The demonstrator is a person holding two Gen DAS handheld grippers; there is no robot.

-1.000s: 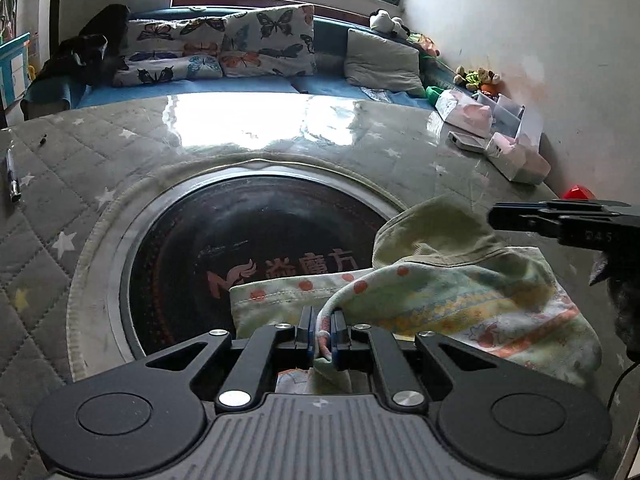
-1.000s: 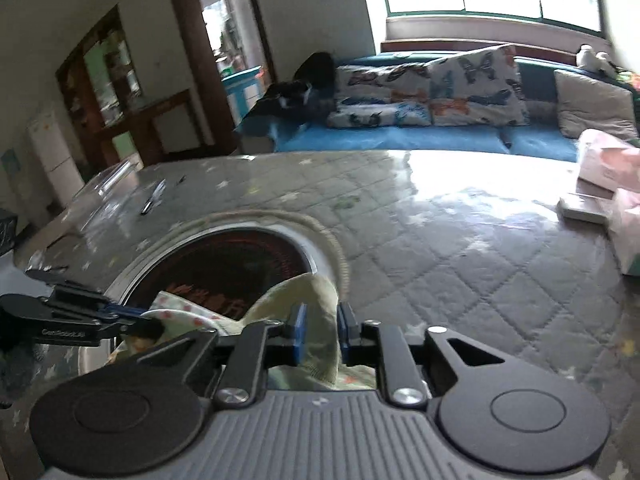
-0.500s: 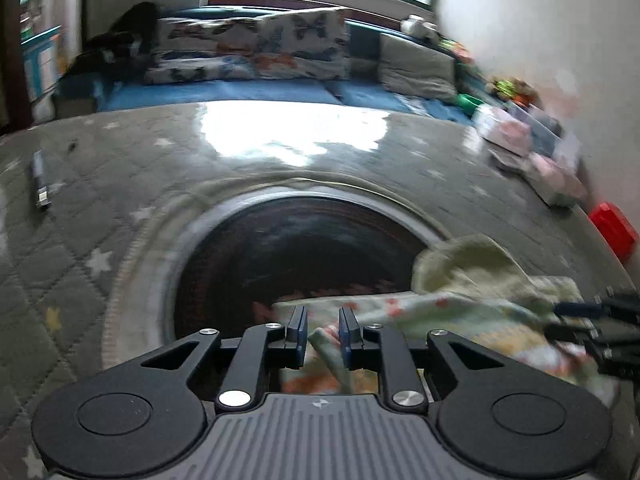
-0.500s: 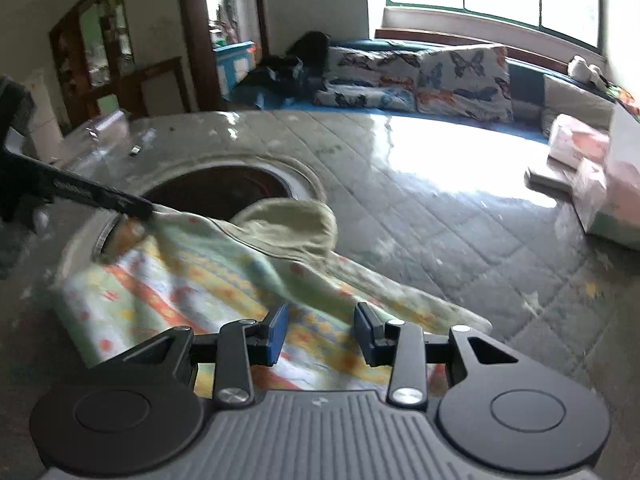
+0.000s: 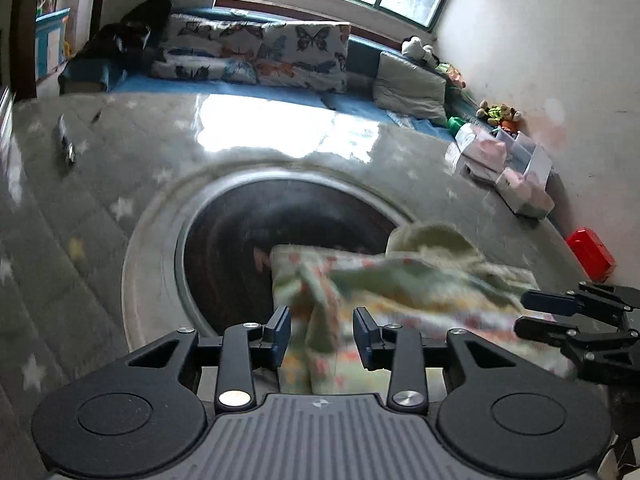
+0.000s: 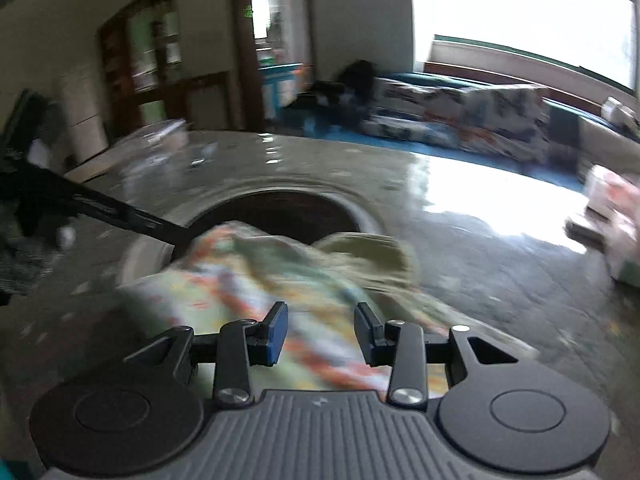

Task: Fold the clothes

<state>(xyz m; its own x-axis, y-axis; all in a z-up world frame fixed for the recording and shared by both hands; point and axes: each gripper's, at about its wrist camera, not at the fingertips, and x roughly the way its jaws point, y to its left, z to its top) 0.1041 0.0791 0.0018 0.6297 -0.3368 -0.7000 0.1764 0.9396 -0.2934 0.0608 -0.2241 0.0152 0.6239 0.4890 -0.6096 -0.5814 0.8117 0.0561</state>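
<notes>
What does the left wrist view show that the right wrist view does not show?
Only the left wrist view shows the red box, the stuffed toys and the right gripper from the side. Only the right wrist view shows the doorway and wooden cabinet. Both show the patterned garment lying over the dark round inset, and the butterfly cushions.

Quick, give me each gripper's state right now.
Left gripper: jaws opening, pads clear of the patterned garment lying between them.
Right gripper: open, garment under it, not gripped.
</notes>
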